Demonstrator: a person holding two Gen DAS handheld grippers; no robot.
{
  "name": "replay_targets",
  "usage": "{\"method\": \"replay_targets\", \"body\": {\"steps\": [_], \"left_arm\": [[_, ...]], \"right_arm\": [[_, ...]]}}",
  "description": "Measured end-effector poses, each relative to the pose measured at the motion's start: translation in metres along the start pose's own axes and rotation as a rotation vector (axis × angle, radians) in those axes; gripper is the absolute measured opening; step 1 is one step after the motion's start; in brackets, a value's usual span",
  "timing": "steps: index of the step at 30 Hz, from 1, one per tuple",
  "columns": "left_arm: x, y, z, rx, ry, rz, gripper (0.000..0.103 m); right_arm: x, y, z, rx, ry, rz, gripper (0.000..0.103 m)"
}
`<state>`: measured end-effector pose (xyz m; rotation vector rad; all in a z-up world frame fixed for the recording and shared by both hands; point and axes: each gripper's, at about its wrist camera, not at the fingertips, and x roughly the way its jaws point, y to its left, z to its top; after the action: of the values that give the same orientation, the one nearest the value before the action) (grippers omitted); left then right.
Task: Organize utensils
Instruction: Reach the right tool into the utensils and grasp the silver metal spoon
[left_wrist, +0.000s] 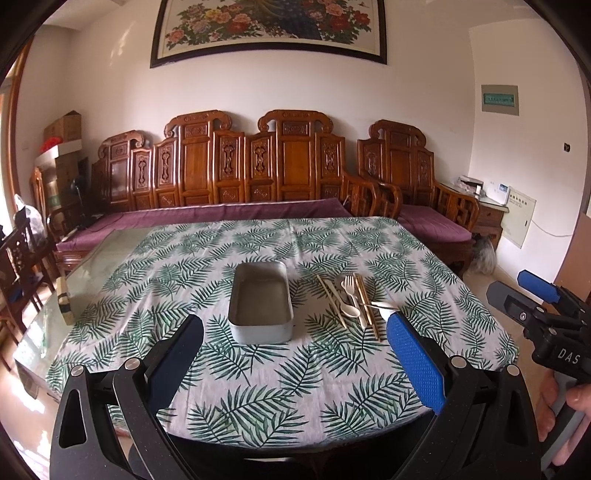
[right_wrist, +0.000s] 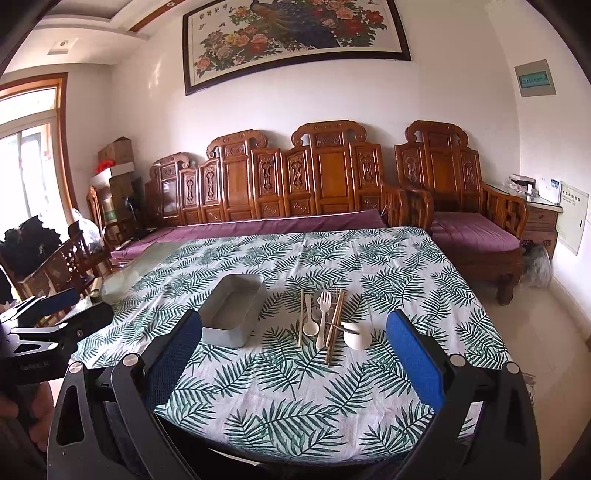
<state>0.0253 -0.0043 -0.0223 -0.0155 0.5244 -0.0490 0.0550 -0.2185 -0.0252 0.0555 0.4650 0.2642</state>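
Observation:
A grey rectangular metal box (left_wrist: 260, 303) stands open and empty on the leaf-print tablecloth; it also shows in the right wrist view (right_wrist: 234, 313). To its right lies a pile of utensils: a white fork (left_wrist: 354, 297) (right_wrist: 322, 316), a white spoon (left_wrist: 351, 311) (right_wrist: 309, 325), wooden chopsticks (left_wrist: 365, 303) (right_wrist: 335, 328) and a small white cup (right_wrist: 356, 335). My left gripper (left_wrist: 295, 345) is open and empty, held above the near table edge. My right gripper (right_wrist: 293, 345) is open and empty too, near the front edge; it shows at the right of the left wrist view (left_wrist: 537, 295).
The table (right_wrist: 332, 398) has a glass top bare at the left (left_wrist: 88, 273). A carved wooden sofa with purple cushions (left_wrist: 221, 214) runs behind it. Wooden chairs (right_wrist: 62, 258) stand left, a side cabinet (right_wrist: 539, 218) right.

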Motion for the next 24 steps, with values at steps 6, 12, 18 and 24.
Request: {"method": "replay_targets", "body": {"steps": [6, 12, 18, 24], "left_arm": [[0.021, -0.005, 0.002, 0.025, 0.014, 0.003, 0.096], [0.051, -0.015, 0.011, 0.059, 0.033, -0.008, 0.096], [0.093, -0.022, 0.014, 0.064, 0.082, -0.055, 0.096], [0.136, -0.025, 0.011, 0.047, 0.134, -0.090, 0.096]], "right_arm": [[0.029, -0.015, -0.004, 0.010, 0.032, -0.021, 0.100], [0.061, -0.035, -0.003, 0.009, 0.058, -0.038, 0.100], [0.100, -0.057, -0.005, -0.007, 0.108, -0.027, 0.097], [0.146, -0.086, -0.012, -0.028, 0.209, -0.045, 0.083]]}}
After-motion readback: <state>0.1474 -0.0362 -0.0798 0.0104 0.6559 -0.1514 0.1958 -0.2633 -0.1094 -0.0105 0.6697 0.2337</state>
